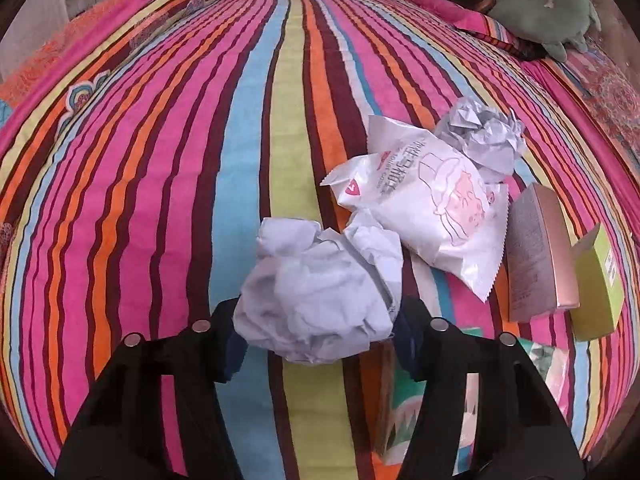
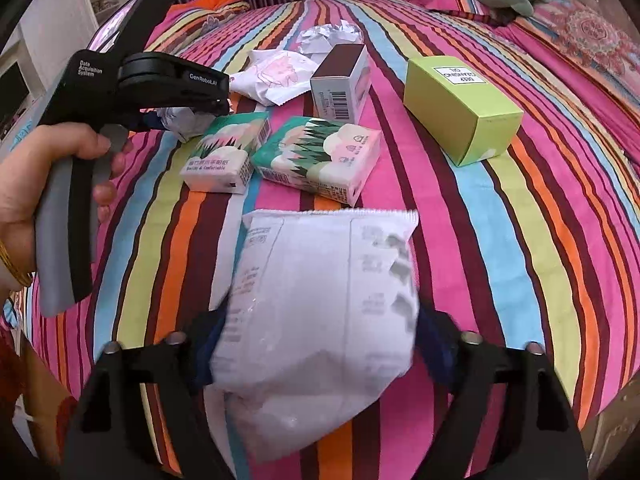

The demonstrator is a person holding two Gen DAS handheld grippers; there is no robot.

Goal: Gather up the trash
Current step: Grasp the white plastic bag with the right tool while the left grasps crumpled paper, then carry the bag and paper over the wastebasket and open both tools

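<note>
Crumpled paper — a pale ball (image 1: 320, 296) on the striped bedspread (image 1: 160, 160) — is sitting between the fingers of my left gripper (image 1: 316, 332), which are pinching its near sides, and it is giving like something light and springy. My right gripper (image 2: 320, 352) is squeezing the white plastic wrapper (image 2: 324, 300) across its lower half — it is looking slick, soft and nearly weightless, so I am judging the puffy middle the safest hold.

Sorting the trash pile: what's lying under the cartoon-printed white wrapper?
The wrapper rests on the striped bedspread, overlapping a crumpled paper ball behind it. Anything directly beneath is hidden.
</note>
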